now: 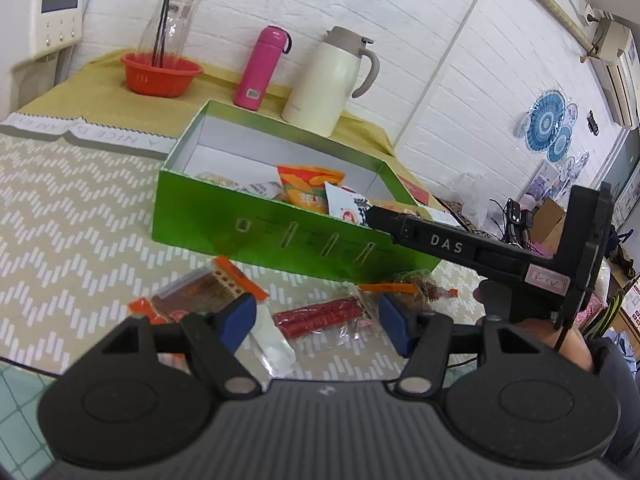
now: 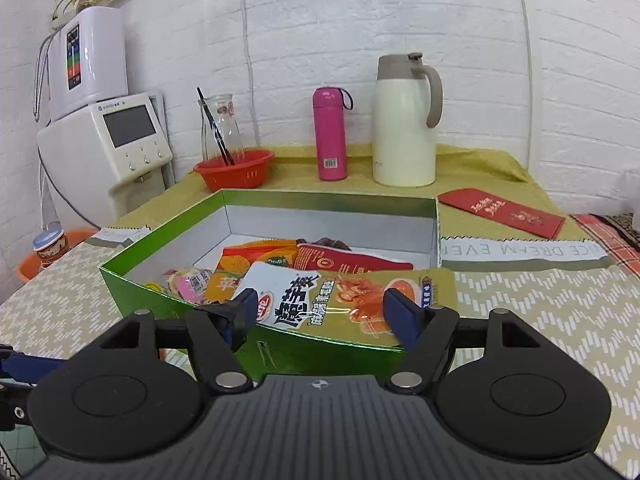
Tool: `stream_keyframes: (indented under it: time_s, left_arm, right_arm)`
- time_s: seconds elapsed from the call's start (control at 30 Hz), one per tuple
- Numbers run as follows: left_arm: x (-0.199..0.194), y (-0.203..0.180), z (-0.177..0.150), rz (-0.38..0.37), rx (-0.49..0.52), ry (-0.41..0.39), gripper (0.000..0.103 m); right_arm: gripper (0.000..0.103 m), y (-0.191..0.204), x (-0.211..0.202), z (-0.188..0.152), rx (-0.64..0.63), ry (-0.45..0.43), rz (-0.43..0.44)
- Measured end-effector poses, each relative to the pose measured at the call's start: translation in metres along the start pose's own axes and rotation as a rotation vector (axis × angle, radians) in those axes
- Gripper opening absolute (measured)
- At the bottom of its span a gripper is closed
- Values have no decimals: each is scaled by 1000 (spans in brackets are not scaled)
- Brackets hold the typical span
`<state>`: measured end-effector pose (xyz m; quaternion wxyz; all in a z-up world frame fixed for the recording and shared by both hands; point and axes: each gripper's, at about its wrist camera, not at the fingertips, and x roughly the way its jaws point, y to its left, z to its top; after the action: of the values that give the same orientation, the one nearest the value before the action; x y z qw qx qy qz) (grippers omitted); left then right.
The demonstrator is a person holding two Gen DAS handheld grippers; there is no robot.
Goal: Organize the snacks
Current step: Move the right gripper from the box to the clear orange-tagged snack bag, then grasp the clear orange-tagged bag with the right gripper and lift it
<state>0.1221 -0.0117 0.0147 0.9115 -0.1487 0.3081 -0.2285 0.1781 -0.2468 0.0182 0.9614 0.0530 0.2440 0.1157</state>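
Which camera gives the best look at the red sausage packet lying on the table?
The left wrist view: the red sausage packet lies in plain sight between the left claw's open fingers, in front of the green box. The right wrist view does not show it at all.

Left gripper (image 1: 318, 320): I see matte black plastic, blue fingertip pads (image 1: 240, 314), silver pivot screws, ribbed grey housing.
Right gripper (image 2: 320, 310): I see a matching build; its finger reads "DAS" in white letters, with a small handwritten label.
Sleeve (image 1: 616, 376): dark grey.
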Motion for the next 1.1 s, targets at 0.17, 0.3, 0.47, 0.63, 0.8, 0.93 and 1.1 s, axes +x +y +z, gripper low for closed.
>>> stream_keyframes:
  time_s: [0.17,0.3,0.47,0.63,0.8,0.93,1.1]
  left_arm:
    - [-3,2,2,0,-21,-12,61]
    - [-6,1,3,-12,-19,-27,61]
    - [-9,-9,0,-52,21,-82,61]
    - [0,-20,0,-126,42,-40,61]
    - [20,-37,-1,-184,62,26,61]
    - [51,-56,2,-241,108,79,61]
    - [94,-64,8,-260,100,136,61]
  right_arm:
    - [103,2,13,6,30,40,48]
    - [103,3,-17,6,43,-44,70]
    - [103,12,-70,-12,-59,-167,32]
    - [103,11,-88,-38,-165,-136,-92]
    - [103,2,-83,-57,-172,-48,-84]
    - [103,4,-68,-62,-201,-1,-72]
    - [103,2,-59,-63,-200,17,-67]
